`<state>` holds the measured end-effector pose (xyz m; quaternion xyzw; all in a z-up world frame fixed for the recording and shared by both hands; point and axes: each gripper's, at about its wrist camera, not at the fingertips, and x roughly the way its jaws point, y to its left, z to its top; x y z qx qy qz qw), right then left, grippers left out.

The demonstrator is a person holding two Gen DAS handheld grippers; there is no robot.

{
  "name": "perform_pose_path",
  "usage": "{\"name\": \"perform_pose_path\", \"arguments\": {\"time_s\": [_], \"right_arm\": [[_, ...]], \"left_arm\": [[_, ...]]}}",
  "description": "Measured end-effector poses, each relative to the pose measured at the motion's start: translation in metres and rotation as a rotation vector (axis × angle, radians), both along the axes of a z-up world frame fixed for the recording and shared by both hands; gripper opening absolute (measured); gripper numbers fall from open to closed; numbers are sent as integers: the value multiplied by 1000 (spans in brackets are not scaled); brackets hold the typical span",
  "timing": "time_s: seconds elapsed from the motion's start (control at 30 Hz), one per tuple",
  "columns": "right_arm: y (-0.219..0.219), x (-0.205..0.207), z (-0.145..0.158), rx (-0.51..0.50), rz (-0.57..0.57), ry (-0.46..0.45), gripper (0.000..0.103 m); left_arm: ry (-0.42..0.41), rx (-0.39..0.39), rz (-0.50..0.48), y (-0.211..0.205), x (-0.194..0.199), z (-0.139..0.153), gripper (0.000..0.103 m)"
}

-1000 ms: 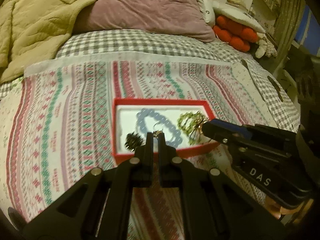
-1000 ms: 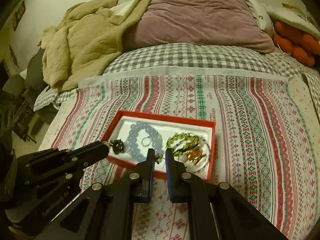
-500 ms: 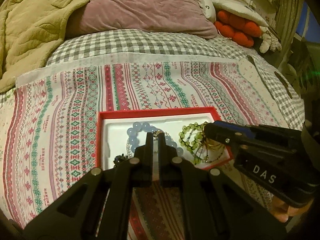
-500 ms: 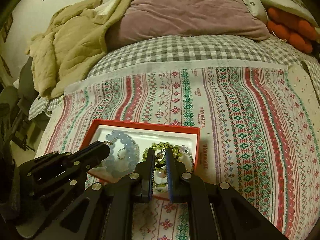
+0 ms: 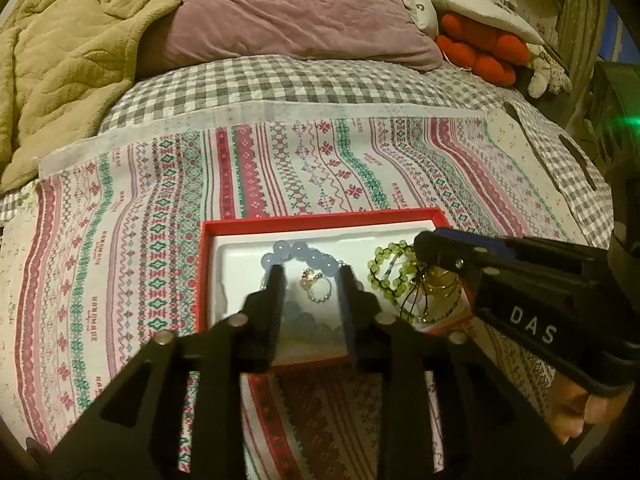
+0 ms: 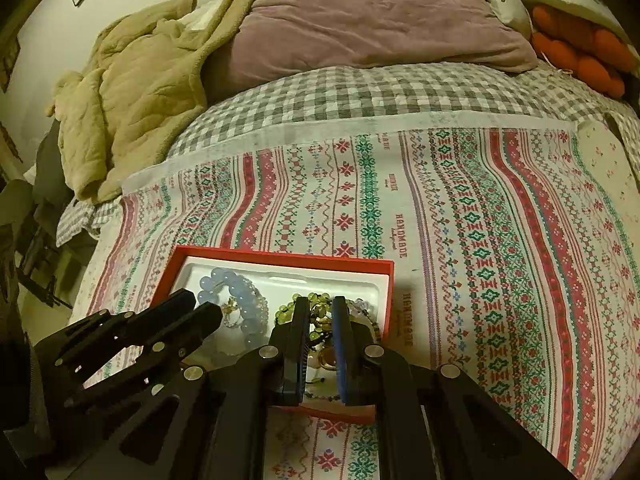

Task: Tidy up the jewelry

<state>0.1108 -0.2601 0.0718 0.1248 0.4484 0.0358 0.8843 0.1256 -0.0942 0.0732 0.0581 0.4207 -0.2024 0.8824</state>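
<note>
Since the earlier frame the left gripper (image 5: 310, 276) has just opened its jaws; a small ring (image 5: 318, 286) lies free between them in the red box (image 5: 320, 216), lower centre. Jaws of the right gripper (image 6: 320, 312) stand narrow over the green bracelet (image 6: 298, 312); next comes its release, I judge.

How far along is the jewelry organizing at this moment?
Done: the blue bead bracelet, green bead bracelet and gold pieces lie in the red box. In hand: the left hand-held gripper has just been opening, a small ring lying loose between its fingers; the right hand-held gripper is nearly shut over the green beads, grip unclear. Left: the right's release.
</note>
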Motion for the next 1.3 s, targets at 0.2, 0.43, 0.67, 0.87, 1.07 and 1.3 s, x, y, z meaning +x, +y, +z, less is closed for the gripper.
{"name": "perform_pose_path", "arguments": {"time_s": [0.2,0.43,0.67,0.87,1.07,1.3], "right_arm": [[0,-3,10,-1,-4,-27,41],[-10,-26,27,3,-30,-66,64],[-16,-52,40,-27,-58,-33,74],[-7,-78,44,-99,-38,18,84],[9,-101,33,-166,-10,86,84],[16,-117,8,-186,-48,152,84]], "left_arm": [[-7,9,20,4,-5,6,54],[31,35,73,22,-21,11,79],[113,70,146,37,-38,10,87],[170,103,189,50,-56,8,97],[186,167,215,59,-76,4,98],[210,133,270,72,-93,-6,98]]}}
